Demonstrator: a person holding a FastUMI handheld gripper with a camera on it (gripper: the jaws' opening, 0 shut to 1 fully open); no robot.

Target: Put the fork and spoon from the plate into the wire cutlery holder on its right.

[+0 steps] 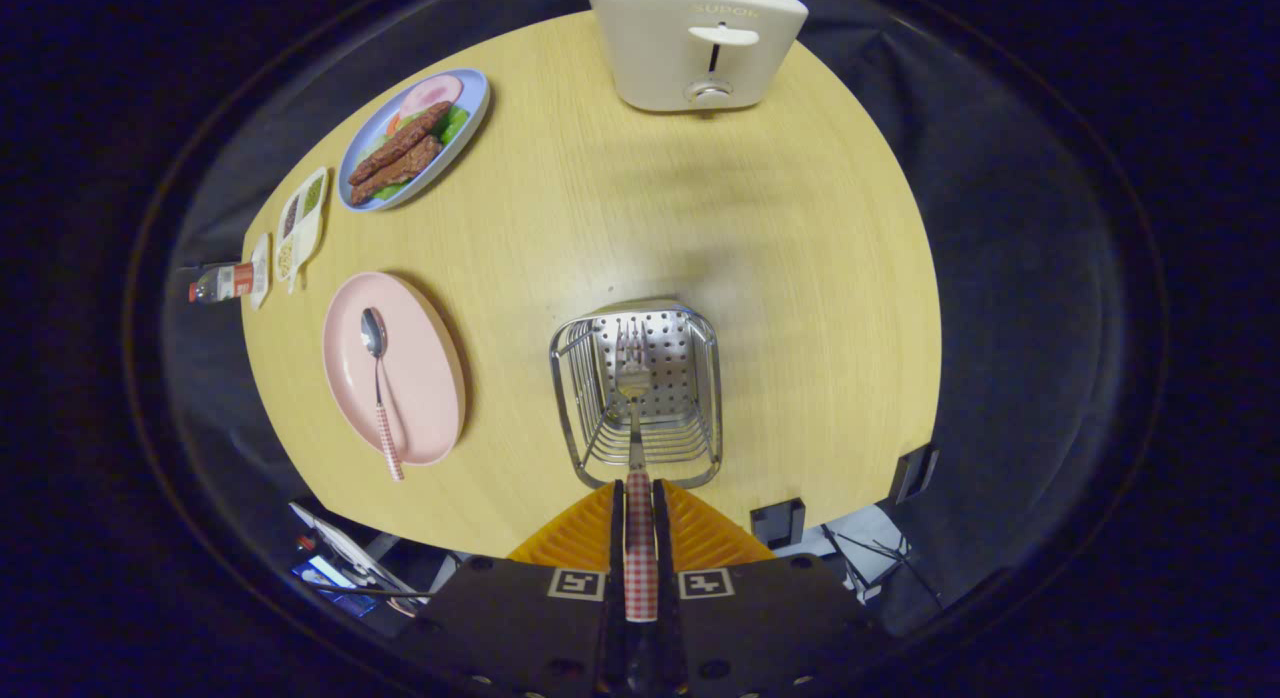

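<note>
Both fingers (pixel 612 523) tight on fork (pixel 636 448), tines over wire holder (pixel 636 393).

A round wooden table (pixel 780 238)

On it: a toaster (pixel 695 38), two plates, a wire holder (pixel 637 393), snack trays, a bottle (pixel 222 282).

Toaster (pixel 694 40): top cut off at table's (pixel 820 278) far edge | fork (pixel 633 378): tines blurred | bottle (pixel 225 282): label too small to tell
</note>
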